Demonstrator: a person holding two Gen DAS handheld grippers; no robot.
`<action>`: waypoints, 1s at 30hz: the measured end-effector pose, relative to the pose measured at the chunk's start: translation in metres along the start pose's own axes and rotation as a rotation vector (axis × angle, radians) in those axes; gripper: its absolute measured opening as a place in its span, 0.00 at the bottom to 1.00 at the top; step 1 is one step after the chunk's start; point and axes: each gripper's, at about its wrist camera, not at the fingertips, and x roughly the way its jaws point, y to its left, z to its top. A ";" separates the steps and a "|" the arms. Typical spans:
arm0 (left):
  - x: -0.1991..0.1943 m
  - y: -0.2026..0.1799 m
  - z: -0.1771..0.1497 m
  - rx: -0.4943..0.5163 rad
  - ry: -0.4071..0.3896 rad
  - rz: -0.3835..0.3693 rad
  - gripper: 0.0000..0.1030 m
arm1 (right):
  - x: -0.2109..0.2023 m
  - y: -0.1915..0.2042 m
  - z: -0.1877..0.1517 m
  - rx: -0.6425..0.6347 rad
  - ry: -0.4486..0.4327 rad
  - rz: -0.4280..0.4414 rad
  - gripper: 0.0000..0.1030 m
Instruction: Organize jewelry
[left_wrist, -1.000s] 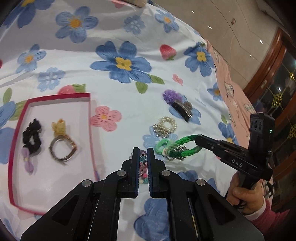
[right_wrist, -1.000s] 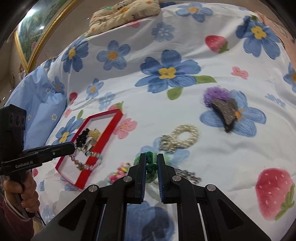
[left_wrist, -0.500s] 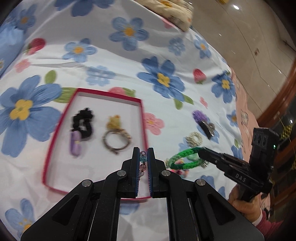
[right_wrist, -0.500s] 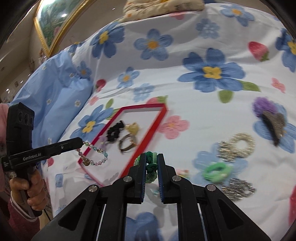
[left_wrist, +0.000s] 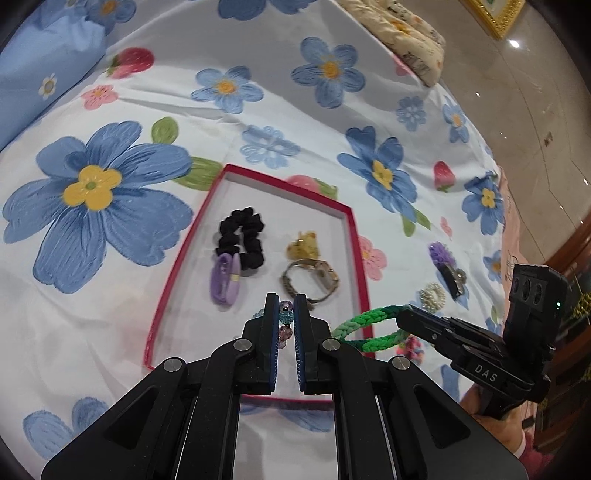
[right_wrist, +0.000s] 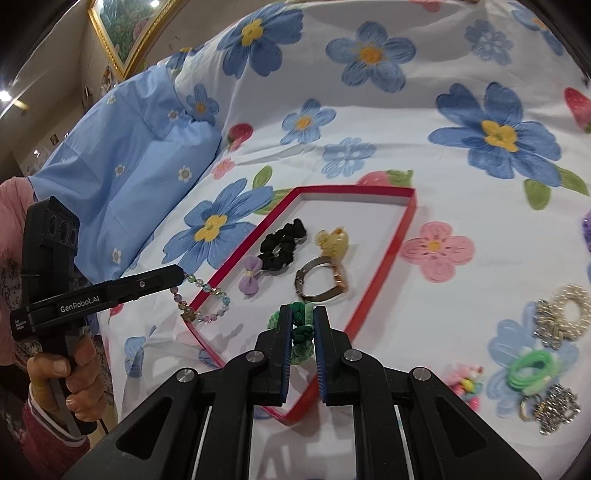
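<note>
A red-rimmed white tray (left_wrist: 357, 236) (right_wrist: 406, 218) lies on the flowered bedsheet. In it are a black scrunchie (left_wrist: 242, 236) (right_wrist: 282, 243), a purple bow clip (left_wrist: 225, 278) (right_wrist: 251, 278), a yellow clip (left_wrist: 303, 246) (right_wrist: 332, 240) and a wristwatch (left_wrist: 310, 280) (right_wrist: 323, 278). My left gripper (left_wrist: 285, 314) (right_wrist: 181, 275) is shut on a pastel beaded bracelet (left_wrist: 284, 317) (right_wrist: 207, 310) that hangs over the tray's near left edge. My right gripper (right_wrist: 301, 317) (left_wrist: 400, 323) is shut on a green braided bracelet (right_wrist: 301, 332) (left_wrist: 364, 326) above the tray's near end.
Loose pieces lie on the sheet right of the tray: a pearl scrunchie (right_wrist: 563, 314) (left_wrist: 432, 295), a green hair tie (right_wrist: 532, 371), silver chains (right_wrist: 554, 406), pink beads (right_wrist: 463, 384) and a purple claw clip (left_wrist: 445, 264). A blue pillow (right_wrist: 122, 177) sits at the left.
Both grippers have carried their bracelets leftward from the loose pile to over the tray. The tray now sits centred ahead of both, and the pile has slid off to the right.
</note>
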 end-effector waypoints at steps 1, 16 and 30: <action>0.003 0.003 0.000 -0.003 0.002 0.005 0.06 | 0.005 0.002 0.001 -0.004 0.006 -0.001 0.11; 0.056 0.026 -0.004 -0.010 0.078 0.071 0.06 | 0.067 0.000 0.000 -0.063 0.139 -0.085 0.11; 0.074 0.028 -0.014 -0.002 0.130 0.102 0.06 | 0.079 0.001 0.001 -0.090 0.174 -0.092 0.17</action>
